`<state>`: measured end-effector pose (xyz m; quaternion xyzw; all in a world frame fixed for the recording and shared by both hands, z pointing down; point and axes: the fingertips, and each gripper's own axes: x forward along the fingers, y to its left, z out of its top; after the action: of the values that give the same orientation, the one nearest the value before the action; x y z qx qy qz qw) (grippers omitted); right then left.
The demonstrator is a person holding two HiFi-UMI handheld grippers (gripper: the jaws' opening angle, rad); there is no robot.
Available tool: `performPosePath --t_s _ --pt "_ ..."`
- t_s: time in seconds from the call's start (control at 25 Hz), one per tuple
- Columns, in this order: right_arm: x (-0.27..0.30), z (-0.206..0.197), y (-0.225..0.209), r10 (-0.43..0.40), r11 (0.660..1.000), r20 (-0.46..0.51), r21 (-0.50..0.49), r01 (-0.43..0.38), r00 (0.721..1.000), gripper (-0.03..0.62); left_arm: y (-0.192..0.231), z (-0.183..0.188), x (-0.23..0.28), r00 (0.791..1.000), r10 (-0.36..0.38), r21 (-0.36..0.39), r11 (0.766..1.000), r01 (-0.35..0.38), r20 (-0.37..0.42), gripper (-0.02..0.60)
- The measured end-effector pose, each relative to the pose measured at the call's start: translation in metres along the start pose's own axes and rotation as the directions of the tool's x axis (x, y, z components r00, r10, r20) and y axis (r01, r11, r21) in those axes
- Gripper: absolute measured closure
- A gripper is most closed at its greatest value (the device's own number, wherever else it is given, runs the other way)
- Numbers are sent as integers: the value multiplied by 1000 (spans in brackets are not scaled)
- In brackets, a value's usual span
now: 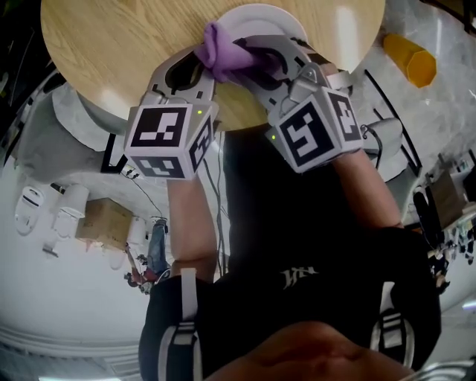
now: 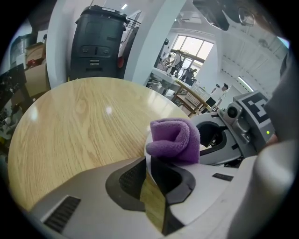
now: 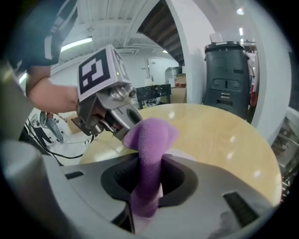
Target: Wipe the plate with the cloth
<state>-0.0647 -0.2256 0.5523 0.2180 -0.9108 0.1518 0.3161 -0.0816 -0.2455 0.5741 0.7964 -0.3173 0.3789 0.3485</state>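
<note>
Head view: we pinch the plate (image 1: 262, 15) rim in the left gripper (image 1: 195, 68) to steady it, while the right gripper (image 1: 256, 56) clamps the bunched cloth (image 1: 222, 46) for wiping.

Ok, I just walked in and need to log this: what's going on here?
A person is working with two handheld grippers over a round wooden table. The left gripper is shut on the rim of a white plate. The right gripper is shut on a bunched purple cloth held at the plate, so wiping looks under way.
</note>
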Motion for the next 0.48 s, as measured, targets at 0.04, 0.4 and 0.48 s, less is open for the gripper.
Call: performPosePath --t_s 0.04,0.4,0.48 --pt "-2 -2 -1 0 1000 -7 -15 0 1000 499 0 0 0 1000 0 4 1000 0 -1 540" --pt "-67 -51 -25 -79 997 -135 -21 77 988 499 -1 -2 -1 1000 -3 23 1000 3 -18 540" --pt "-77 -59 -27 -97 995 -158 -11 96 983 499 -2 -1 0 1000 -4 25 1000 4 -15 540"
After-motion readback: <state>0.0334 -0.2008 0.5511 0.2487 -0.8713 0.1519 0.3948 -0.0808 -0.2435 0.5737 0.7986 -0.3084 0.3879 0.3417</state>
